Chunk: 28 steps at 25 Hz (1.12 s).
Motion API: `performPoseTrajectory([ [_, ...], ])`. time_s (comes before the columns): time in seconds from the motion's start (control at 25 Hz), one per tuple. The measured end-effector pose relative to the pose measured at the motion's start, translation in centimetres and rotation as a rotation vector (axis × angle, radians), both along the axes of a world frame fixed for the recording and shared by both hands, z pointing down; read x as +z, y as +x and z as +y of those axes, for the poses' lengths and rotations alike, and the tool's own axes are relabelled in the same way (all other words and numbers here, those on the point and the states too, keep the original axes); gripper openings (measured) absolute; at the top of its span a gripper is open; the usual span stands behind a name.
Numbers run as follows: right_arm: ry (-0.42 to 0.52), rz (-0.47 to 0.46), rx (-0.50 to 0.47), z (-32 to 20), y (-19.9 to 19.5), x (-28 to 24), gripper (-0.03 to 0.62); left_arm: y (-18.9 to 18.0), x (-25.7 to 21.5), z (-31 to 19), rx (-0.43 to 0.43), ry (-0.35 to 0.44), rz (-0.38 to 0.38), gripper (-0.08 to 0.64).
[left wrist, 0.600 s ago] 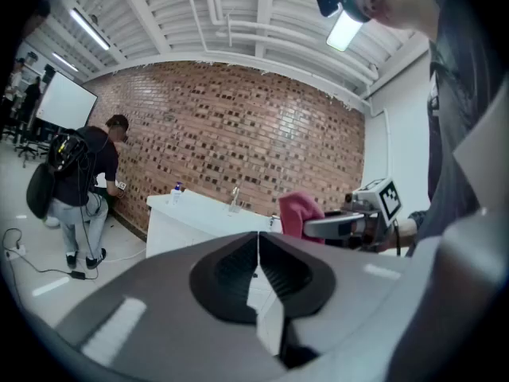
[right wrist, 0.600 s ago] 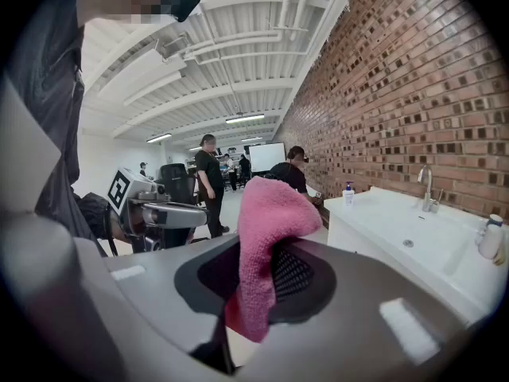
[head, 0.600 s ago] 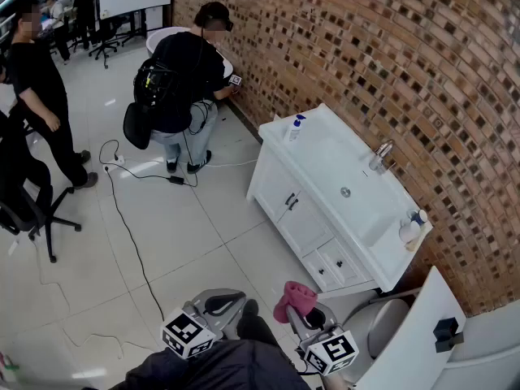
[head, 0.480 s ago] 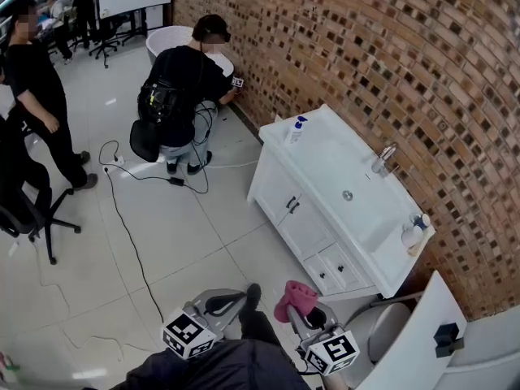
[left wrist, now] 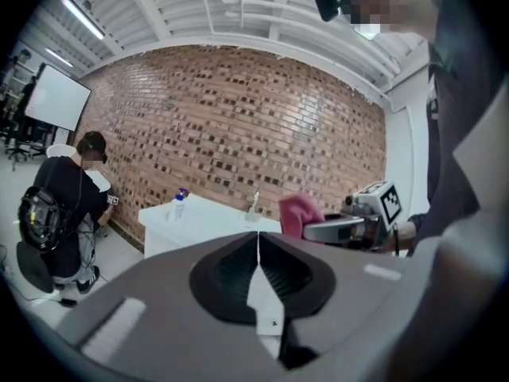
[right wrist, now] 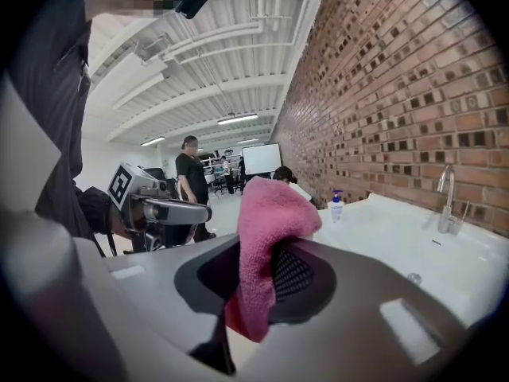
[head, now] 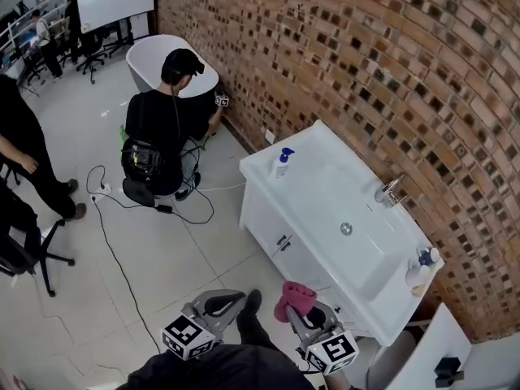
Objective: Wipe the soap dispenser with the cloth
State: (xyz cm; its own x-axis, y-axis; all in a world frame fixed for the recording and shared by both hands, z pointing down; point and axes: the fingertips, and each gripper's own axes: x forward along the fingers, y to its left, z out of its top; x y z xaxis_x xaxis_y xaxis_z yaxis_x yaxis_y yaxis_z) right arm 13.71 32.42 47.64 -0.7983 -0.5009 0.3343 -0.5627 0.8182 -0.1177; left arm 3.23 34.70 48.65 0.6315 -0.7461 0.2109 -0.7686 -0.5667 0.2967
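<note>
Soap dispenser point(head: 282, 162) upright at the far end of the white bench point(head: 321, 187); right claw point(right wrist: 256, 289), in front of the bench's near end, pinching the pink cloth point(right wrist: 266, 229); left claw point(left wrist: 258, 265) beside it, farther from the bench, pressed together with nothing between

Pink cloth point(right wrist: 266, 229), bunched, was pinched between the jaws of the right claw point(right wrist: 253, 253), top sticking up past them, clear blue-pumped soap dispenser point(right wrist: 336, 207) stood upright well ahead of that claw
</note>
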Motion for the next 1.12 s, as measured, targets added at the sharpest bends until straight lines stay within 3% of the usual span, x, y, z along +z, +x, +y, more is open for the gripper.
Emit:
performPoseTrajectory([
  [0.28, -0.012, -0.024, 0.049, -14.7, 0.3, -0.8, 0.075, -1.1, -2.0, -15.3, -0.015, 0.041, -0.032, 0.005],
  [0.6, -0.030, 0.011, 0.060, -24.3, -2.4, 0.0, 0.075, -3.0, -1.2, -24.8, 0.005, 0.013, -0.057, 0.040],
  [0.88, -0.034, 0.064, 0.107, -34.2, -5.5, -0.2, 0.075, -4.5, -0.9, -32.6, 0.110, 0.019, -0.080, 0.083],
  [1.12, -0.033, 0.121, 0.103, -39.8, -8.9, 0.5, 0.075, -7.0, -0.2, -37.1, 0.144, 0.017, -0.076, 0.098],
])
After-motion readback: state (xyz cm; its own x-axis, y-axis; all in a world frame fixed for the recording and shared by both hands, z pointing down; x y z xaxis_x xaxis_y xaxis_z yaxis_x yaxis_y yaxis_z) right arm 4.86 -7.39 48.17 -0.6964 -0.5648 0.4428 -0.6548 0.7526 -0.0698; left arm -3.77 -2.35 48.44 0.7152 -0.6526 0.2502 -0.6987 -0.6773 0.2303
